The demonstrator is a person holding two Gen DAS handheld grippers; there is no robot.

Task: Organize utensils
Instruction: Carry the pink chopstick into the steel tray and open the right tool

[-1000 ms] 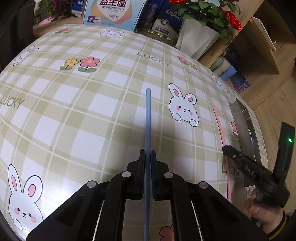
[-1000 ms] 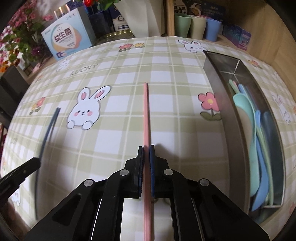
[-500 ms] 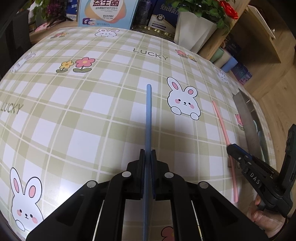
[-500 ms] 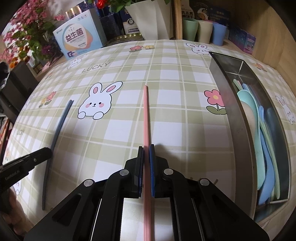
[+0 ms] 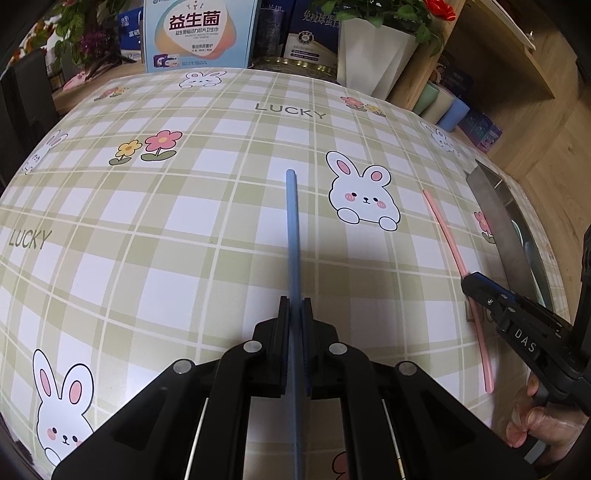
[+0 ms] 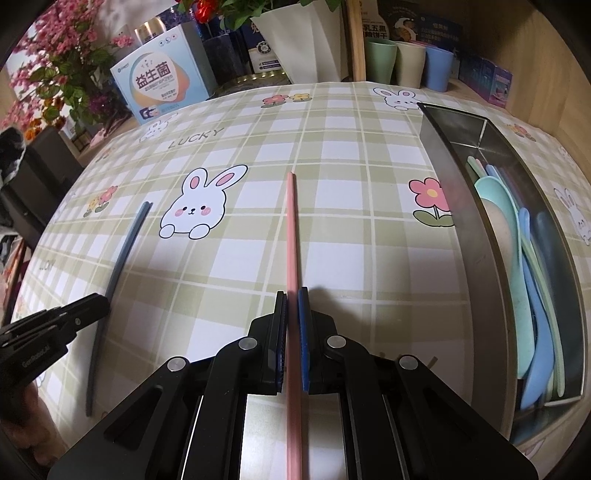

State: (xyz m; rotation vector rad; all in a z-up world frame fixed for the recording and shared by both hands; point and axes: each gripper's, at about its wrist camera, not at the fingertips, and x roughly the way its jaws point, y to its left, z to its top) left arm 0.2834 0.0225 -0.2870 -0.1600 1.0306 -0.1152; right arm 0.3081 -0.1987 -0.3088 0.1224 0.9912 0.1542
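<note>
My left gripper [image 5: 294,306] is shut on blue chopsticks [image 5: 291,229], which stick out forward over the checked tablecloth [image 5: 184,229]. My right gripper [image 6: 292,295] is shut on pink chopsticks [image 6: 291,229] the same way. Each view shows the other tool: the right gripper [image 5: 471,282] with the pink chopsticks [image 5: 448,236] at the right edge, the left gripper [image 6: 99,306] with the blue chopsticks [image 6: 122,251] at the left. A steel tray [image 6: 443,155] holding several pastel spoons [image 6: 509,221] and utensils lies to the right of the right gripper.
At the table's far edge stand a light-blue box [image 5: 199,33], a white plant pot [image 5: 373,55], dark boxes and pastel cups [image 6: 406,62]. Pink flowers [image 6: 62,74] are at the far left. A hand [image 5: 546,421] grips the right tool.
Both grippers rose and tilted up a little while holding their chopsticks, so more of the far table edge and the tray shows. The jaws stayed shut.
</note>
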